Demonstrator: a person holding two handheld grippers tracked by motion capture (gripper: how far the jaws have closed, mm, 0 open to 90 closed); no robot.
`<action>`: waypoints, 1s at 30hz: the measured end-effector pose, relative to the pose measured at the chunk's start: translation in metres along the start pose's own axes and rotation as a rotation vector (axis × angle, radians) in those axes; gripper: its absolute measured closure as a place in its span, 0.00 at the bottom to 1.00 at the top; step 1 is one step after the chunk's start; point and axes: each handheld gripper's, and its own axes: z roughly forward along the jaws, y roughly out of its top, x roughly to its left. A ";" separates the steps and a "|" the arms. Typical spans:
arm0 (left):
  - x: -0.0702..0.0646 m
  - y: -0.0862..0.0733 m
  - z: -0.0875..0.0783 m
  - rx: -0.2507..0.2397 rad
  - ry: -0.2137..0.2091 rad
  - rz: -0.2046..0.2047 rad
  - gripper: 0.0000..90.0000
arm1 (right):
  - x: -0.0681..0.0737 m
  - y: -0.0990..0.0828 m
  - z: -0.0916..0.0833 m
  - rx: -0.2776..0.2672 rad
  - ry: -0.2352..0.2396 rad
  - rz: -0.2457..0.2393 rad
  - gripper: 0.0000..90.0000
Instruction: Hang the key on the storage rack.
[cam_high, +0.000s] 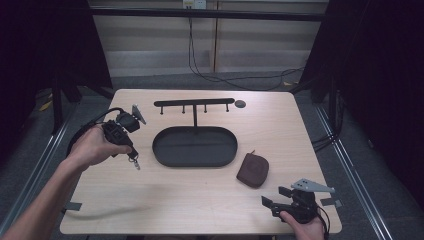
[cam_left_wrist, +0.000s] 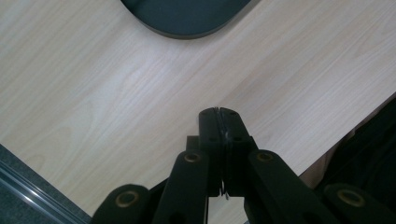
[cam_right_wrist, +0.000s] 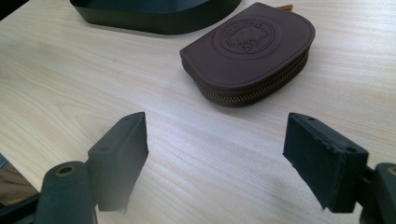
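a light wooden table with rounded corners stands on a grey floor. behind it runs a pale panelled wall, crossed near the top by a dark horizontal bar. black cables hang down the wall and loop across the floor. dark curtains close off both sides, and metal rails run along the floor beside the table. the light is dim and even.

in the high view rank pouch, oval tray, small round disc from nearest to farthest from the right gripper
From the right gripper:
1. Brown pouch, just up-left of it.
2. Oval tray, mid-table, farther left.
3. Small round disc, near the far edge.
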 end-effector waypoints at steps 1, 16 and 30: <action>0.000 0.002 -0.001 0.003 0.000 0.009 0.99 | 0.000 0.000 0.000 0.000 0.000 0.000 0.24; -0.004 0.019 -0.027 -0.018 0.024 0.013 0.99 | 0.000 0.000 0.001 0.008 -0.002 -0.005 0.24; -0.004 0.035 -0.034 -0.019 0.022 0.006 0.99 | 0.000 0.000 0.001 0.011 -0.002 -0.004 0.24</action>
